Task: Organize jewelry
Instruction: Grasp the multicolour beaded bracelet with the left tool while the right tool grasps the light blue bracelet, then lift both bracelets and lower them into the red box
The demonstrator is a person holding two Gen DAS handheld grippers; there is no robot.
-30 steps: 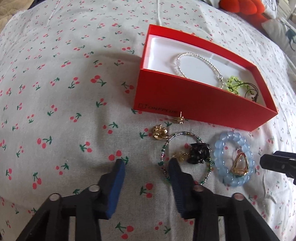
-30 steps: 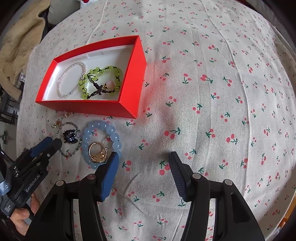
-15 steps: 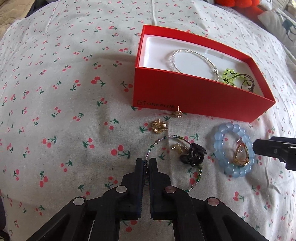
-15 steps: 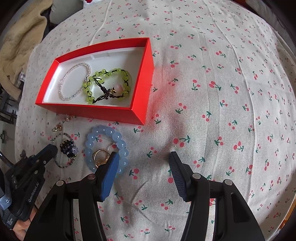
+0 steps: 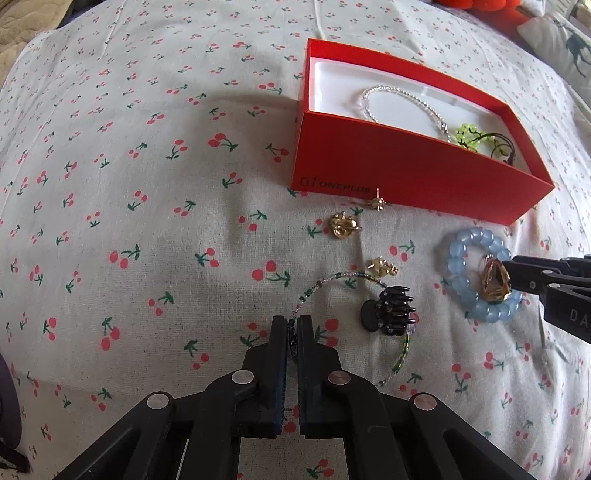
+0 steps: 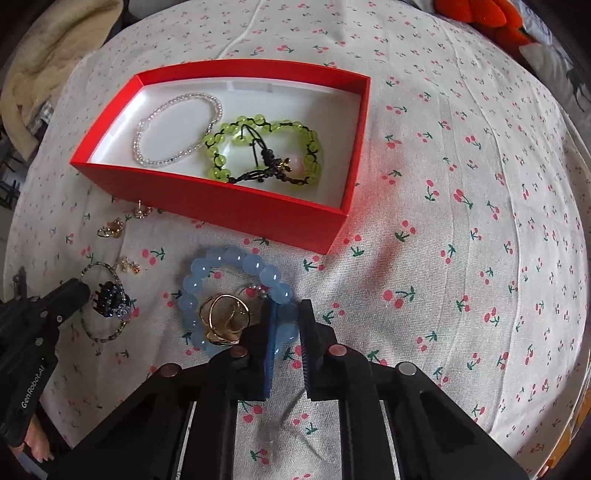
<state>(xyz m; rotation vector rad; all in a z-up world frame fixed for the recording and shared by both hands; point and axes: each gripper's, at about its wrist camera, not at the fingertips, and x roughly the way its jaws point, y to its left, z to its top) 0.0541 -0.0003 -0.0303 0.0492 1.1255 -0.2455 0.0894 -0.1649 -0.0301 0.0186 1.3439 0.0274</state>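
Observation:
A red box (image 5: 406, 173) (image 6: 229, 206) holds a clear bead bracelet (image 6: 173, 129) and a green bead bracelet (image 6: 266, 147). In front of it lie a thin multicolour bead bracelet (image 5: 332, 282) (image 6: 107, 336), a black hair claw (image 5: 391, 310) (image 6: 109, 295), a pale blue bead bracelet (image 5: 461, 266) (image 6: 229, 262), a gold ring (image 5: 495, 282) (image 6: 223, 317) and small gold earrings (image 5: 341, 225). My left gripper (image 5: 292, 325) is shut on the thin bracelet. My right gripper (image 6: 286, 321) is shut on the blue bracelet's near side.
The cherry-print cloth (image 5: 147, 184) covers a rounded surface that falls away at the edges. A red-orange soft toy (image 6: 476, 14) and a beige blanket (image 6: 48, 66) lie at the far side.
My left gripper closed on the thin bracelet and dragged it toward me. My right gripper moved forward and closed on the blue bracelet.

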